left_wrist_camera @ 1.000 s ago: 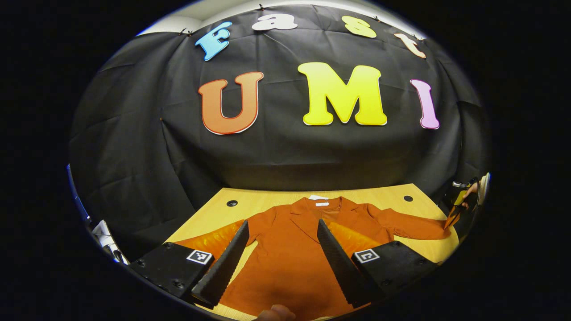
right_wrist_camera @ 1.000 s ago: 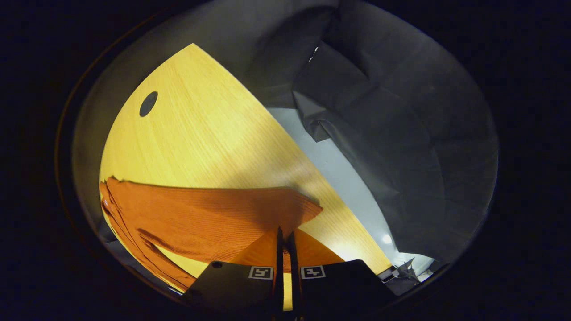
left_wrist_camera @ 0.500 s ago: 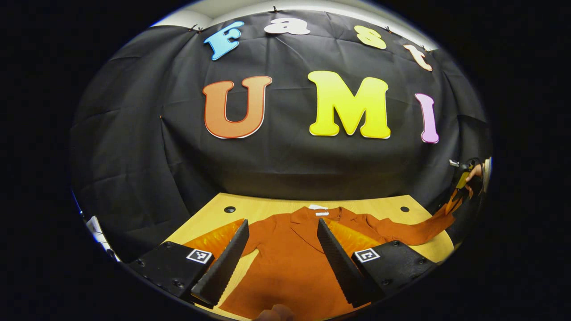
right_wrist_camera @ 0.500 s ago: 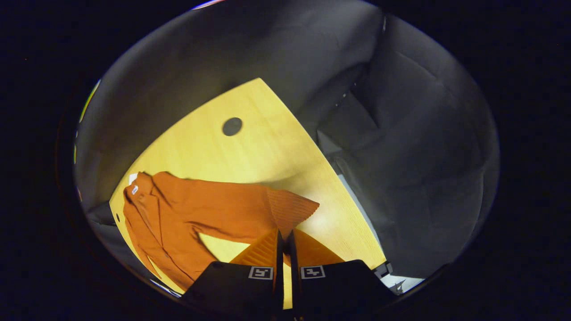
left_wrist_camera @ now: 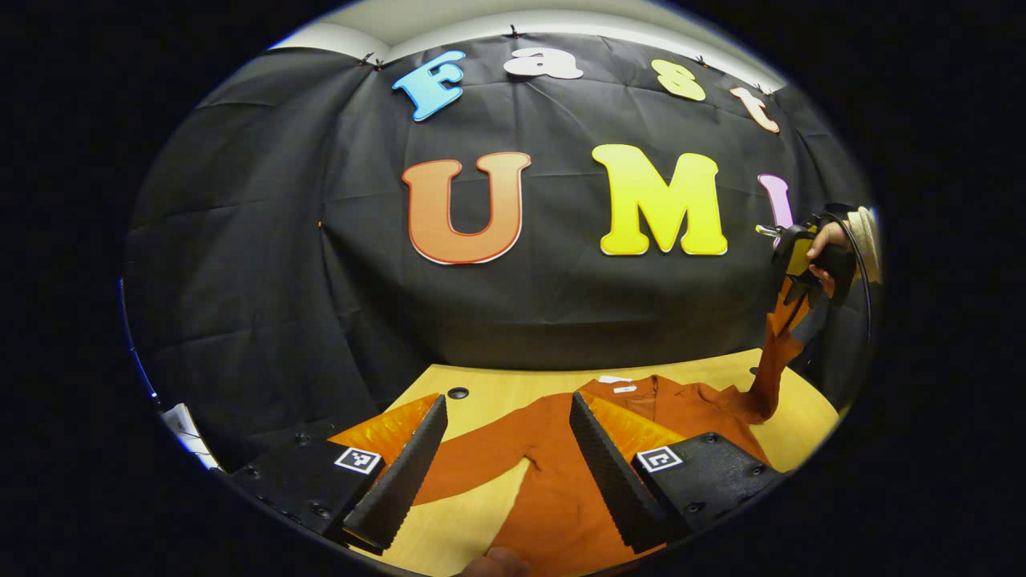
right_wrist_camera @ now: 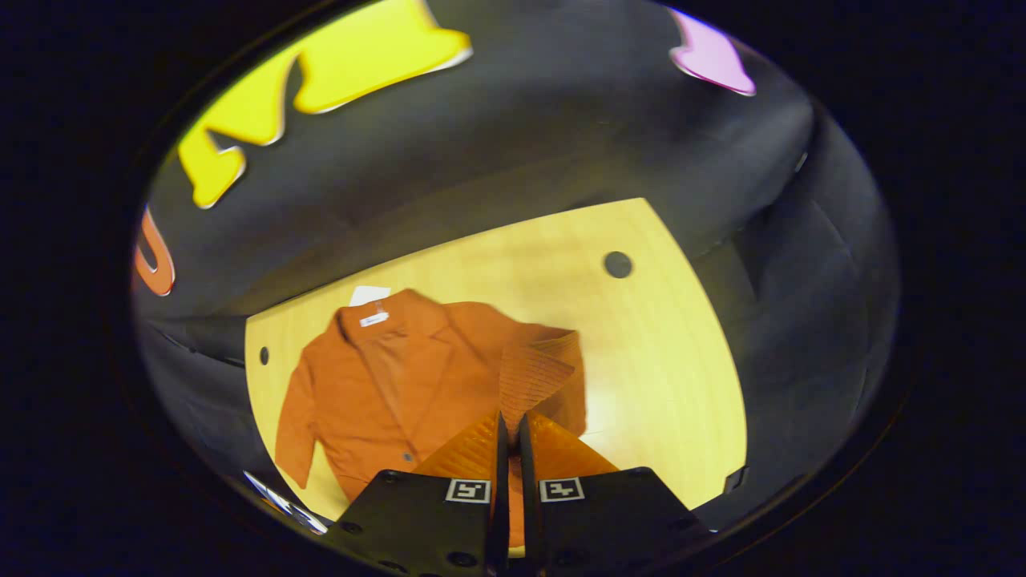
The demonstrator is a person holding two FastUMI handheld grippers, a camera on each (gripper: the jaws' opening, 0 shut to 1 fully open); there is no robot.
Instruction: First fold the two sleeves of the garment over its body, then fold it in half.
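The orange jacket [right_wrist_camera: 385,377] lies face up on the desk [right_wrist_camera: 657,361], its right sleeve [left_wrist_camera: 771,361] lifted high by the right hand-held gripper [right_wrist_camera: 510,433], which is clenched on the cuff. The left hand-held gripper [left_wrist_camera: 505,417] hovers spread wide, grasping nothing. I'd carry that cuff across the chest, lower it flat before letting go, and smooth any bunching at the shoulder.

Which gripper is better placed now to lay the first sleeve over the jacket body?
Right. The right gripper is shut on the sleeve, raised above the table. The left gripper is open over the jacket, holding nothing.
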